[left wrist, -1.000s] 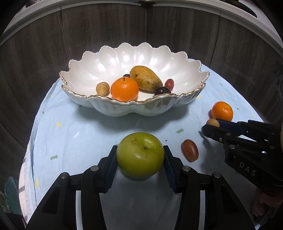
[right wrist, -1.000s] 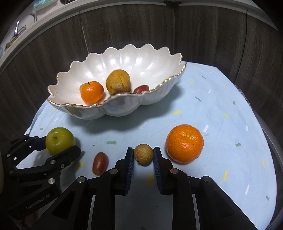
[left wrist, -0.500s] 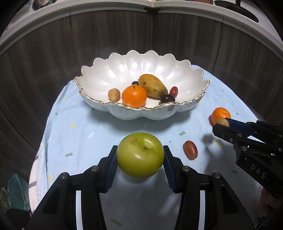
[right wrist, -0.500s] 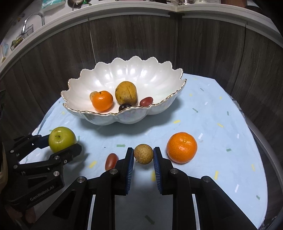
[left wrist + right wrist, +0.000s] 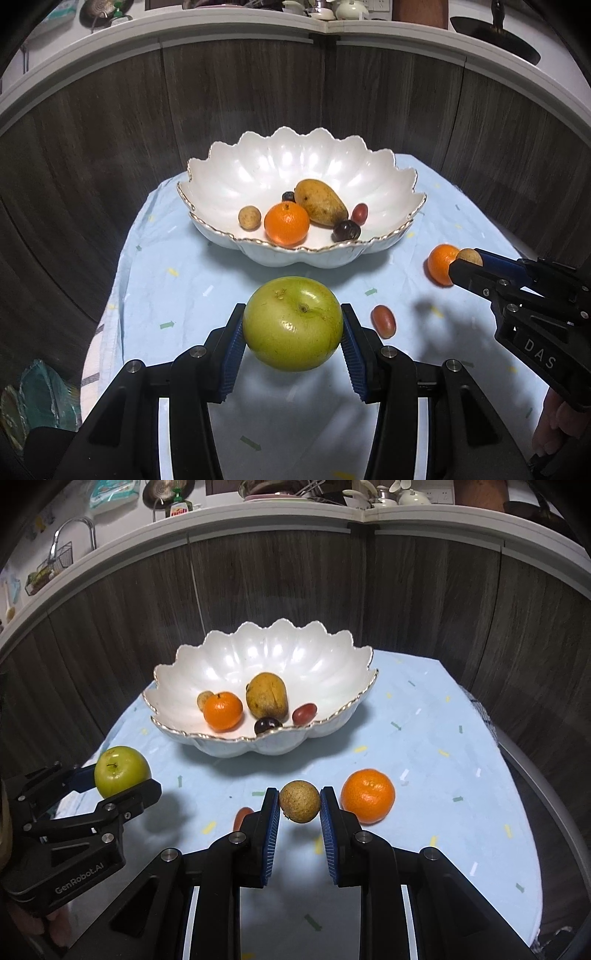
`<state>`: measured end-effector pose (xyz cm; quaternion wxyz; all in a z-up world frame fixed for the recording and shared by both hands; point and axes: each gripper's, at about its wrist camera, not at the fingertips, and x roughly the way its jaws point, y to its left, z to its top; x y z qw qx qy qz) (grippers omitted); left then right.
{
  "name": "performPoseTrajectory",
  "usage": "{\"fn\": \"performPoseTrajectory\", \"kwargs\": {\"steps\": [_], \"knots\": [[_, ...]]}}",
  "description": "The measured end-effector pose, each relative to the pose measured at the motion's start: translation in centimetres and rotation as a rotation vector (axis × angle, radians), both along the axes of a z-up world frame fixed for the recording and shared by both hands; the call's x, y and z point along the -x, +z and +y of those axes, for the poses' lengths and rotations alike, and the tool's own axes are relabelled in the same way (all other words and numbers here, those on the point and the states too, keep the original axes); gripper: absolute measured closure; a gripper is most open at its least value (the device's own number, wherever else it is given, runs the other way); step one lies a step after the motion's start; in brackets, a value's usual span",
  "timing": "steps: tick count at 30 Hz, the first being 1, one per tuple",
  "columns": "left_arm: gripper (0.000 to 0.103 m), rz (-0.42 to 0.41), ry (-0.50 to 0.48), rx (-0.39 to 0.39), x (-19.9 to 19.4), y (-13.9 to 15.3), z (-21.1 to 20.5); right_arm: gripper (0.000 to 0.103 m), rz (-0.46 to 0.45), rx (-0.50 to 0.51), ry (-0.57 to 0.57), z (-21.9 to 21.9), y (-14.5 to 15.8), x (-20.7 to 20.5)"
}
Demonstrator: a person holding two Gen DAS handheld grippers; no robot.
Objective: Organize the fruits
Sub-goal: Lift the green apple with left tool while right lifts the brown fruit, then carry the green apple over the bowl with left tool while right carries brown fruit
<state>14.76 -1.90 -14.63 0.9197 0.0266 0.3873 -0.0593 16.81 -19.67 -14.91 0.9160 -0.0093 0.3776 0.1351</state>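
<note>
Two fruits were held above the worktop at this moment. On the left, the left gripper [image 5: 292, 345] had its fingers closed on the green apple [image 5: 293, 323]. On the right, the right gripper [image 5: 299, 805] had its fingers nearly together, pinching a small brown longan [image 5: 299, 801]. The step seemed to be carrying both to the white bowl [image 5: 258, 162]. Next, each fruit would need to pass over the scalloped rim and be released gently. One tangerine [image 5: 368, 795] and one red grape [image 5: 383, 321] lay on the cloth.
</note>
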Motion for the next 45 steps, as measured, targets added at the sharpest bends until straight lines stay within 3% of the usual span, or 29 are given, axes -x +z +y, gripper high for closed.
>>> {"fn": "performPoseTrajectory", "kwargs": {"steps": [24,45], "knots": [[0.055,-0.068,0.013,0.014,0.4,4.7,0.5,0.079,-0.077,-0.019,-0.018,-0.4,4.7,0.6],[0.055,-0.125,0.017,0.032,-2.0,8.5,0.9,0.079,-0.171,-0.031,-0.013,-0.3,8.8,-2.3]]}}
